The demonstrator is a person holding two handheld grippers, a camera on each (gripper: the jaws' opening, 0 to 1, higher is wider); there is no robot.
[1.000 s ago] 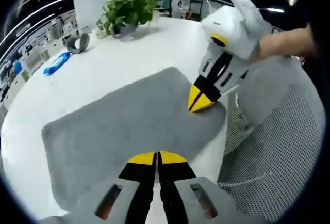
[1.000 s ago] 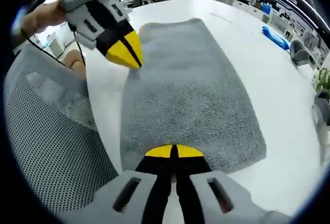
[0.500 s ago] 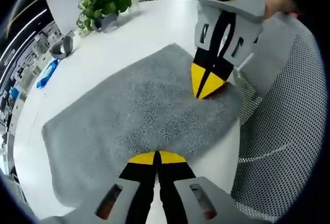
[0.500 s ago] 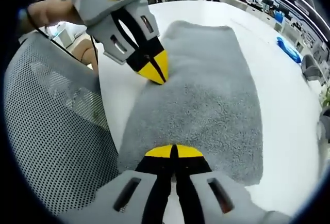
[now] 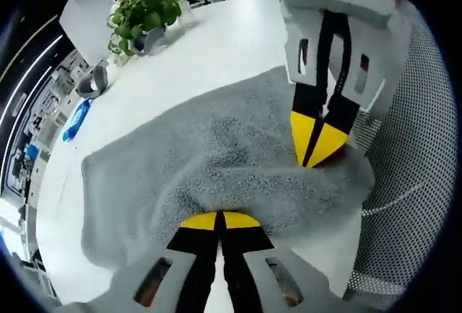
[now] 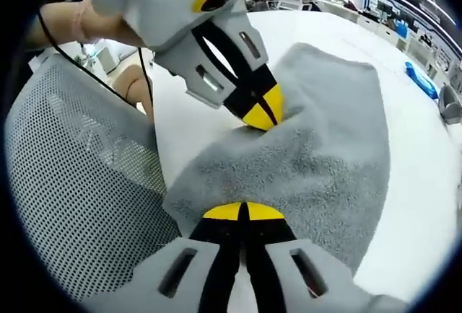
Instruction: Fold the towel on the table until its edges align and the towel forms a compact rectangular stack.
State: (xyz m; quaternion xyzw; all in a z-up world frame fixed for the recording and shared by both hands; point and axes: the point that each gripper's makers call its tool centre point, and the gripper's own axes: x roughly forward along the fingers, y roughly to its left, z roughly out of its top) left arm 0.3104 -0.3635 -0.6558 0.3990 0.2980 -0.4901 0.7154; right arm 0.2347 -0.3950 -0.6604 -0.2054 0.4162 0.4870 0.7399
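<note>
Grey terry cloth, the towel [image 5: 188,161], bunches up right at the yellow tips of the left gripper [image 5: 219,221], whose jaws are pressed together with the towel's near edge apparently pinched between them; the cloth hides the tips' ends, so the pinch is a judgement, not a certainty. In the right gripper view the right gripper [image 6: 241,212] sits the same way at the other near corner, jaws closed with no gap, the towel [image 6: 325,154] rising in a ridge just ahead of it. Both tools hold one long edge, probably so that it can be carried over to the far edge for a fold in half. The ridges between the two grippers suggest the corners are drawn toward each other and lifted slightly. The towel lies on the white table [image 5: 209,53], close to its near edge, beside a mesh chair back [image 6: 79,183]. Farther off stand a potted plant [image 5: 141,14] and a blue object [image 5: 74,120].
</note>
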